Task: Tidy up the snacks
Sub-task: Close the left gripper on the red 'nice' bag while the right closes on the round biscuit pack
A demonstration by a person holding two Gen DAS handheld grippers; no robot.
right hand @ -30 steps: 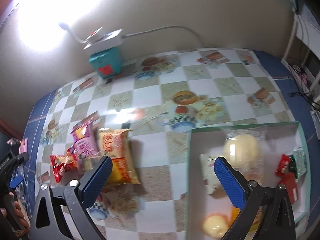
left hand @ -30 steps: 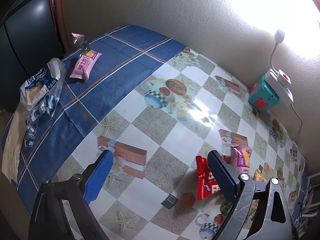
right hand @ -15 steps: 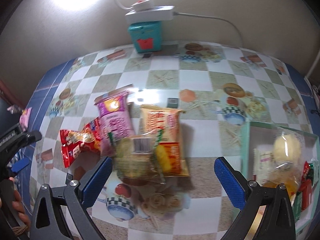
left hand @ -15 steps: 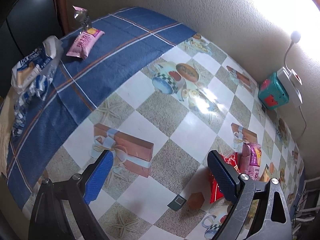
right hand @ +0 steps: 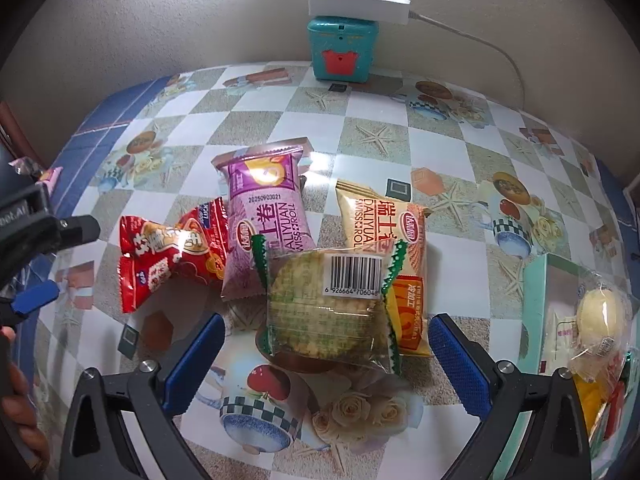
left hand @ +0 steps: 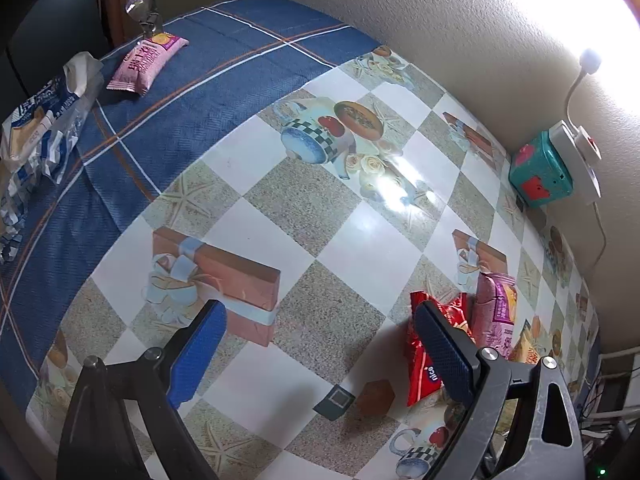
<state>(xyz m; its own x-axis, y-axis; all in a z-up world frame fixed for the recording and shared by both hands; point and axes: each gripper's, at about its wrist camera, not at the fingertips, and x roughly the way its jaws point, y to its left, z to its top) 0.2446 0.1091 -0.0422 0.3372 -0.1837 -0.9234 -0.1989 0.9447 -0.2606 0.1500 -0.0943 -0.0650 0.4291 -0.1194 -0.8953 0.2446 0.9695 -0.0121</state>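
In the right wrist view, a pile of snacks lies on the table: a clear green-edged cracker pack on top, an orange Swiss roll pack, a purple Swiss roll pack and a red packet. My right gripper is open, just in front of the cracker pack. A teal-rimmed box holding several snacks is at the right edge. My left gripper is open and empty, with the red packet and purple pack beside its right finger. The left gripper also shows at the left of the right wrist view.
A pink snack pack and a blue-white bag lie on the blue cloth at the table's far left. A teal cube with a white power strip on top stands against the wall.
My right gripper has swung left from the box to the snack pile and moved close to the cracker pack. My left gripper has shifted slightly closer to the table.
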